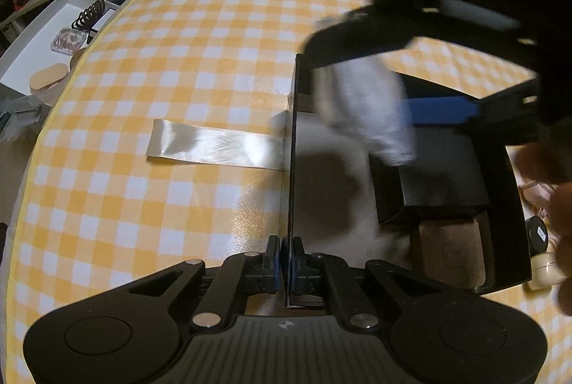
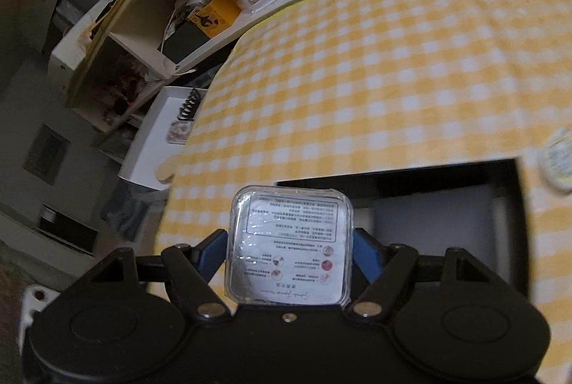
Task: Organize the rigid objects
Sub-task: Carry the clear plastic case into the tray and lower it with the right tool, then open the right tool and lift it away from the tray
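Observation:
A black open box [image 1: 293, 169] stands on the yellow checked tablecloth. My left gripper [image 1: 286, 259] is shut on its near left wall. Inside lie a smaller black box [image 1: 436, 191] and a brown cork-like block [image 1: 450, 251]. My right gripper [image 2: 290, 248] is shut on a clear square plastic case [image 2: 290, 244] with a printed label; in the left wrist view it hangs blurred above the box's interior, the case [image 1: 371, 112] between its blue pads. The black box also shows in the right wrist view [image 2: 507, 201], just ahead of the case.
A satin ribbon strip [image 1: 214, 148] lies left of the box. Small round jars [image 1: 543, 269] sit at the box's right side, and one round lid [image 2: 557, 158] shows to the right. A white tray [image 1: 43, 37] with small items sits off the table's left edge. Shelves stand behind.

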The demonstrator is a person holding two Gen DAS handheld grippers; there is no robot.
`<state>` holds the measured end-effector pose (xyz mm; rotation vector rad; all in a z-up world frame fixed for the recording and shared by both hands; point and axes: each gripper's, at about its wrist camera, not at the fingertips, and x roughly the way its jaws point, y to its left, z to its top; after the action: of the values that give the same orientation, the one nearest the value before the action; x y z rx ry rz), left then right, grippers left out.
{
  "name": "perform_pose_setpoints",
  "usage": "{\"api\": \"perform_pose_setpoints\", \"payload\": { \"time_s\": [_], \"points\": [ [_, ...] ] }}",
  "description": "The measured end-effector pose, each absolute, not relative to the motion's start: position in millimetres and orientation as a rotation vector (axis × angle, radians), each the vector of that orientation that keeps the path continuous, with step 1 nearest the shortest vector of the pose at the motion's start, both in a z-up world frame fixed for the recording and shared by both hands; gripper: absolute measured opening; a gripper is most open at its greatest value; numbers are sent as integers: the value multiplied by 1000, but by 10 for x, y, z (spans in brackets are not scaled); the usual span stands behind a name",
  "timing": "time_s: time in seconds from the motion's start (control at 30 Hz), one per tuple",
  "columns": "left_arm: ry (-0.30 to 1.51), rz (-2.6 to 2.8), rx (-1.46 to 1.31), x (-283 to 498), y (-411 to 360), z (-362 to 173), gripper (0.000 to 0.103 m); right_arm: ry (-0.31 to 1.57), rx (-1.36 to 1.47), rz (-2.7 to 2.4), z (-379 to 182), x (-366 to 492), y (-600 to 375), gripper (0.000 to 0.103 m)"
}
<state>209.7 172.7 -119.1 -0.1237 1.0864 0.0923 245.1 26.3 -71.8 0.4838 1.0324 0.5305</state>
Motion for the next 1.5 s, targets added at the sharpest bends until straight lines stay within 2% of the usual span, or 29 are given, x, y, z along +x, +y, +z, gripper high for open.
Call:
{"api": "perform_pose_setpoints", "payload": {
  "time_s": [0.23,0.53,0.57,0.63,0.67,0.9,1.5],
  "points": [
    [1081,83,-166,2068,1906,-1207,8,1088,460,425,-1042,2581,318,76],
    [1080,78,-154,2089,1876,-1211,8,1009,260,335,-885,2533,449,77],
    [1081,79,-151,2100,1826,-1197,8,1011,273,324,-868,2532,448,80],
    [1083,82,-145,2108,1794,-1197,7,1021,289,305,-830,2512,432,94],
    [1083,81,-142,2115,1796,-1206,7,1023,281,290,-811,2505,434,96],
    [1082,80,-139,2107,1794,-1209,7,1031,239,330,-752,2444,393,91],
    [1076,93,-109,2078,1756,-1182,6,1026,149,377,-555,1966,18,91]
  ]
}}
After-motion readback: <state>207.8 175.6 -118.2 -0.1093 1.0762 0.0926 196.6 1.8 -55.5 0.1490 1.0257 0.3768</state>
